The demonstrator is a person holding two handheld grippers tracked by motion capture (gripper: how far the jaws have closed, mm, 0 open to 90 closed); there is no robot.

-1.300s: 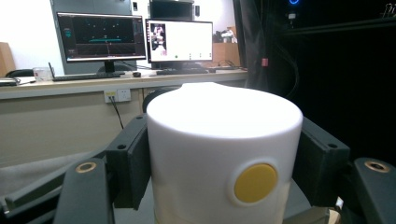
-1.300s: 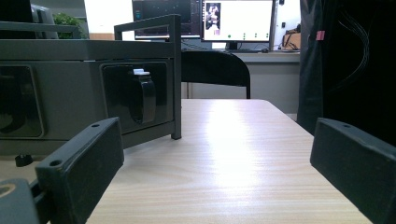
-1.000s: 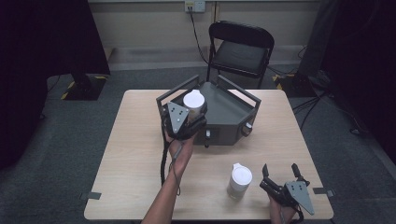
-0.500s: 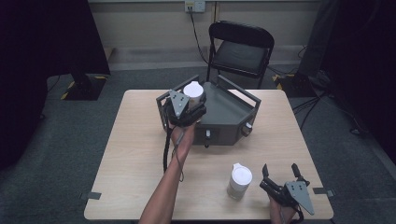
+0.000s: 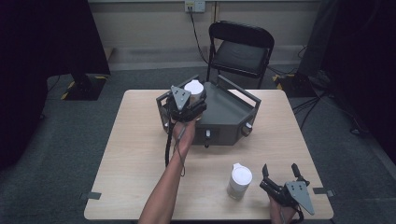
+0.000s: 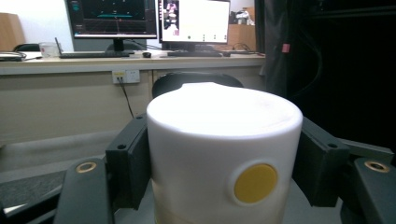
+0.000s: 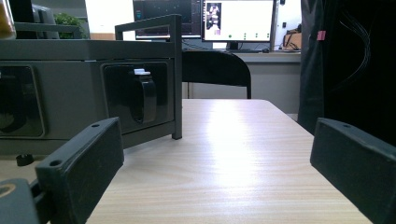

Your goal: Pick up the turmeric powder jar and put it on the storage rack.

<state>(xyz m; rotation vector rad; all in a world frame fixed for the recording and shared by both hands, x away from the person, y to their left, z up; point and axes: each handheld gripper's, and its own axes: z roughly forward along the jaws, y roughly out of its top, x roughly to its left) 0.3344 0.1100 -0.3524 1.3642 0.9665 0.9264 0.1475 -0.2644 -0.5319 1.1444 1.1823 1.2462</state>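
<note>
A light wooden table [image 5: 140, 154] carries a grey metal box [image 5: 224, 114] with a frame of bars along its edges, set toward the far side near the middle. At the left end of this box the left gripper [image 5: 190, 100] is held up over its top, the person's left forearm [image 5: 166, 186] reaching in from the near edge of the table and a black cable hanging from the tool beside the wrist. Its 2 black jaws are clamped on a white cylindrical container [image 5: 193, 88], 1 on each side; in the left gripper view the container [image 6: 224, 154] stands upright between the jaws, its flat white top toward the camera and a round yellow dot on its side low at the right. I cannot tell whether its base touches the box top or is held just above it. To the right, on the box's front face, sit 2 small knobs. Nearer the person, a second white container [image 5: 239, 181] with a small spout at its rim stands upright on the table, right of centre. Just beside it on the right, apart from it, the right gripper [image 5: 280, 172] rests low at the near right corner, jaws spread wide with nothing between them; in the right gripper view the bare tabletop [image 7: 233, 154] lies between them.
</note>
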